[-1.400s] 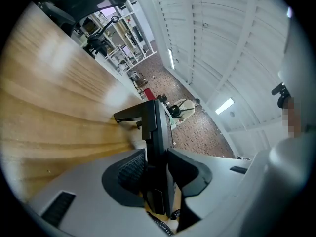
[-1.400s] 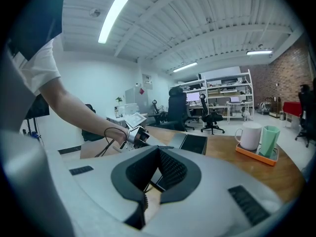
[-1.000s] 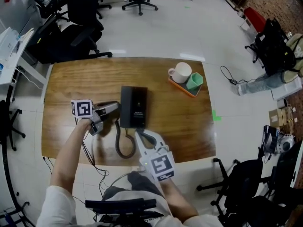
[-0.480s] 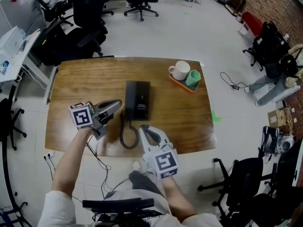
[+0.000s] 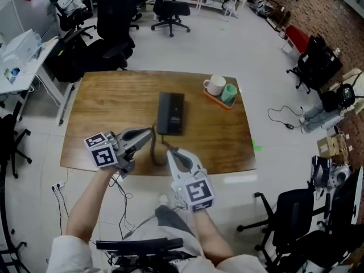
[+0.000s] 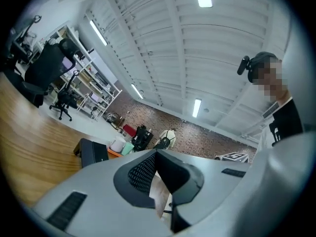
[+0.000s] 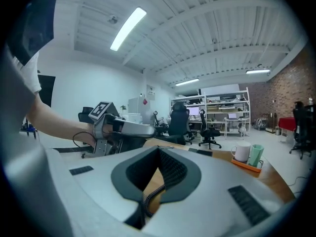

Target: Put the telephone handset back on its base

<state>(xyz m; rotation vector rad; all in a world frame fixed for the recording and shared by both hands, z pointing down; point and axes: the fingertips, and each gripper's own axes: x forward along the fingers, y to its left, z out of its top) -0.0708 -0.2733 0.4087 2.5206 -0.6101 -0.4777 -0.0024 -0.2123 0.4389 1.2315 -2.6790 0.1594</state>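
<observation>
The black telephone (image 5: 172,114) lies in the middle of the wooden table (image 5: 108,104). It reads as one dark block, with the handset (image 5: 164,112) seemingly resting along its left side. Its coiled cord (image 5: 154,148) loops toward the near edge. My left gripper (image 5: 149,132) hovers near that edge, left of the cord, shut and empty. In the left gripper view the left gripper (image 6: 155,153) points toward the telephone (image 6: 92,152) some way off. My right gripper (image 5: 169,152) is just right of the cord, shut; in its own view the right gripper (image 7: 159,149) shows the cord (image 7: 154,191) below the closed jaws.
An orange tray (image 5: 219,101) at the table's far right holds a white mug (image 5: 214,85) and a green cup (image 5: 229,92). Office chairs (image 5: 114,21) stand beyond the table, and another chair (image 5: 293,206) is at the near right. Cables (image 5: 122,206) hang off the near edge.
Both grippers have drawn back from the telephone toward the near edge. The left gripper has left the phone's left side. The telephone sits farther from both.
</observation>
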